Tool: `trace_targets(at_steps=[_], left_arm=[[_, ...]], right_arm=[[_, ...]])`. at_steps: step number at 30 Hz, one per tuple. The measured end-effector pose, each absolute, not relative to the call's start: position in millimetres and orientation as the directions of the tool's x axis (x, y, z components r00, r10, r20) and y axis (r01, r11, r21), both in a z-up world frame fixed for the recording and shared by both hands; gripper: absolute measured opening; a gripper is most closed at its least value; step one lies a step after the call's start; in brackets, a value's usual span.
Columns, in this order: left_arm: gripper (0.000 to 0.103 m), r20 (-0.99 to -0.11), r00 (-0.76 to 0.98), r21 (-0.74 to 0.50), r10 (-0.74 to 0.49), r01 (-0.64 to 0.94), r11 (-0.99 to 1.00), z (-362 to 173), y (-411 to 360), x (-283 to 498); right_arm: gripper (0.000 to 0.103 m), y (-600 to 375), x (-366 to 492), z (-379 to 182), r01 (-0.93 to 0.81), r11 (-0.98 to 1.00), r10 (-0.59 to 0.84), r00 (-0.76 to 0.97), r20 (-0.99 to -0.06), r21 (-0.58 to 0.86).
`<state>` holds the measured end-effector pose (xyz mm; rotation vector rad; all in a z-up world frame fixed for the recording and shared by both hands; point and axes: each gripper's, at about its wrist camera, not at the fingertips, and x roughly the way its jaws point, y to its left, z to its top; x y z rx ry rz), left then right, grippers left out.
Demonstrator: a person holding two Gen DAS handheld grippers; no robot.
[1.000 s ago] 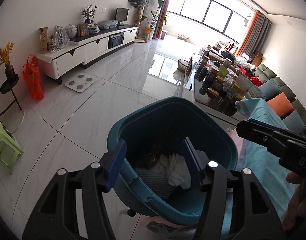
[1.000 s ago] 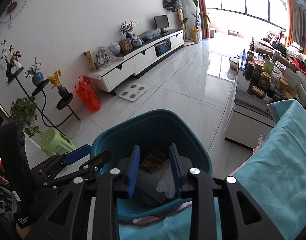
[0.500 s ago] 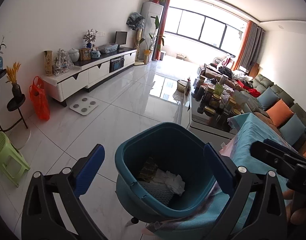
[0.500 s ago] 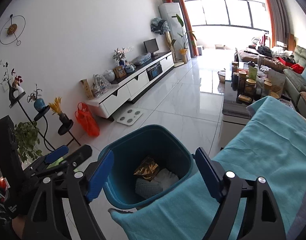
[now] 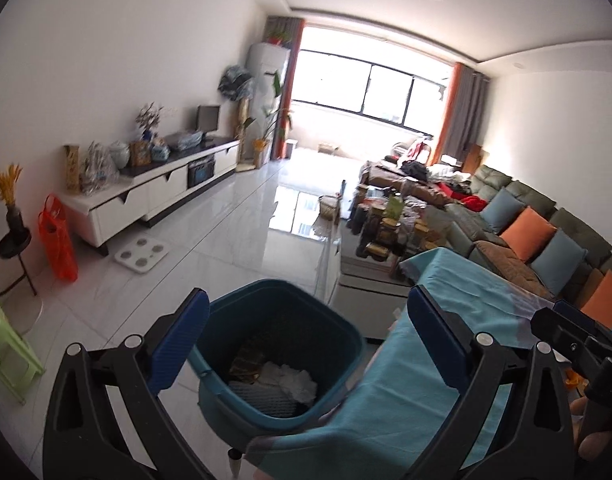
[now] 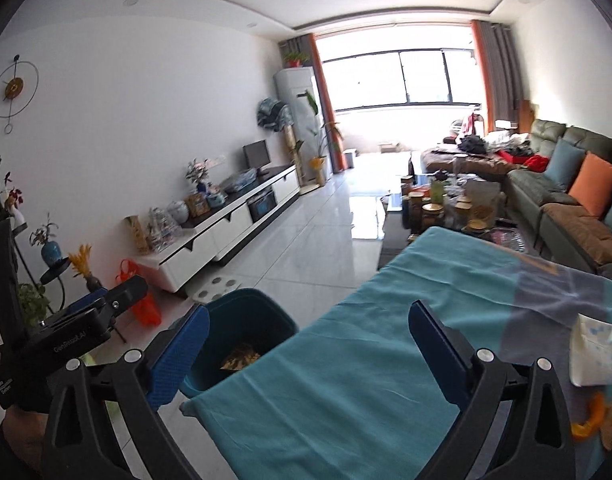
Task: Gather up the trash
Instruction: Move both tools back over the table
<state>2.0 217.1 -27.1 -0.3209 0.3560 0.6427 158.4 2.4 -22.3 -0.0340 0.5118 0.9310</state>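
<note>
A teal trash bin (image 5: 281, 308) stands on the floor against the edge of a table covered in teal cloth (image 5: 406, 392). Inside the bin lie crumpled white tissue (image 5: 289, 378), a golden-brown wrapper (image 5: 245, 360) and a grey mesh piece (image 5: 261, 398). My left gripper (image 5: 306, 320) hangs open above the bin and the table edge, holding nothing. My right gripper (image 6: 309, 320) is over the teal cloth (image 6: 386, 320); its jaws are opening and nothing is between them. To its right on the table lie a white dotted paper pack (image 6: 594, 356) and orange peel (image 6: 590, 420).
A low coffee table (image 6: 398, 236) crowded with jars stands beyond the cloth-covered table, and a green sofa (image 6: 546, 184) runs along the right. A white TV cabinet (image 5: 157, 196), an orange bag (image 5: 57, 240), a floor scale (image 5: 141, 252) and a green stool (image 5: 1, 344) line the left.
Both grippers went from narrow to wide open. They rose and drew back from inside the bin, swinging right over the teal cloth. The tissue stayed in the bin.
</note>
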Motion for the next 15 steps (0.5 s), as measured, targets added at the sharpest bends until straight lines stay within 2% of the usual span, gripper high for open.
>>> trace_targets(at_steps=[6, 15], left_arm=[[0.098, -0.378, 0.811, -0.137, 0.446, -0.525, 0.840, -15, 162, 12], [0.098, -0.353, 0.885, -0.153, 0.303, -0.374, 0.914, -14, 95, 12]], right_arm=[[0.096, -50, 143, -17, -0.711, 0.683, 0.709, 0.590, -0.385, 0.169], [0.096, -122, 113, -14, -0.599, 0.791, 0.603, 0.726, -0.331, 0.127]])
